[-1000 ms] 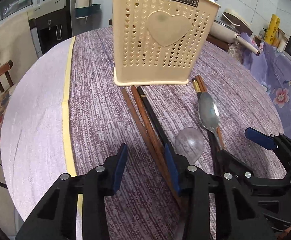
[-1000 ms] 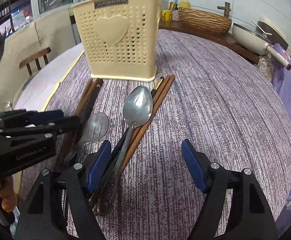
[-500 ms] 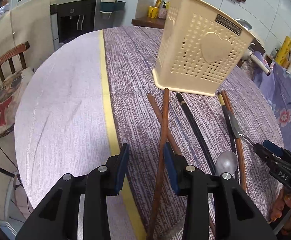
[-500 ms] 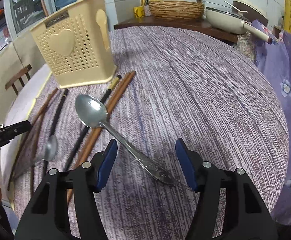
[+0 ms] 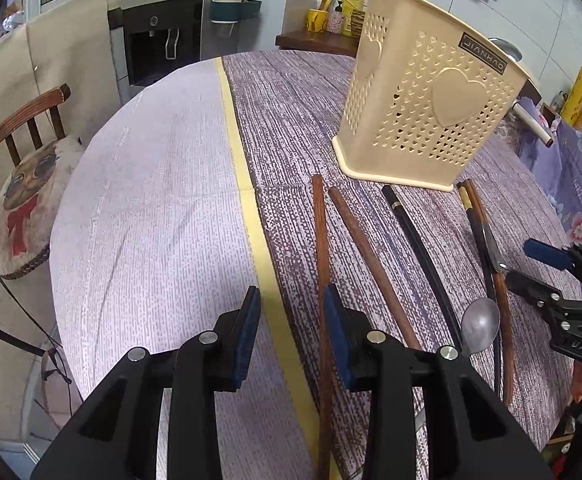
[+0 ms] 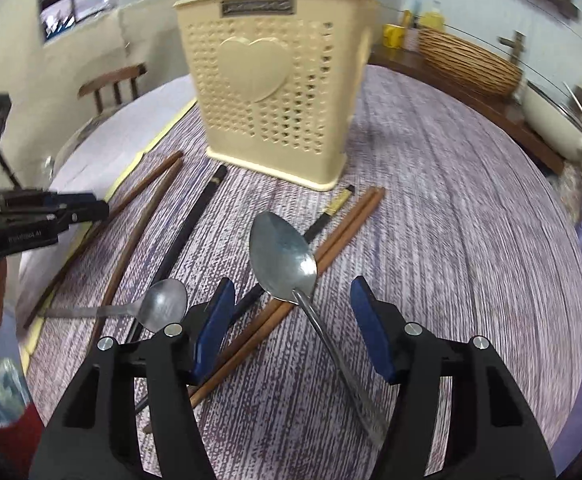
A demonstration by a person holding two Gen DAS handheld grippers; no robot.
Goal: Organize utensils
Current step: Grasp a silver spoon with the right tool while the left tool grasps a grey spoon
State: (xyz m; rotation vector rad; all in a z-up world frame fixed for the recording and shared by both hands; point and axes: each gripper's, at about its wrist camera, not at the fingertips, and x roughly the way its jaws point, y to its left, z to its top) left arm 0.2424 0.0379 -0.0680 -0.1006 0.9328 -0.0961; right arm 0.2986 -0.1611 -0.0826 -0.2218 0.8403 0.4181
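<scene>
- Pickup was judged to be the step in hand: the cream perforated plastic basket with heart reliefs [image 6: 275, 100] stood upright on the round bench covered in purple cloth [image 5: 151, 200], while chopsticks and two spoons were left lying just in front of it.
- The right tongs [image 6: 291, 286] were held apart around the handle of the large steel spoon [image 6: 283, 256]. Neither pad was seen pressing on it, and its bowl lay over a pair of brown chopsticks.
- The left tongs [image 5: 289, 300] were kept narrowly apart. A long brown wooden chopstick [image 5: 321, 240] ran just beside the right-hand pad, and nothing was clamped.
- A small steel spoon [image 6: 163, 308] was seen between the two tongs, by a black chopstick [image 5: 419, 248].
- Next, a firm closing on the spoon handle was thought to be required, then a lift and a handle-down drop into the basket.
</scene>
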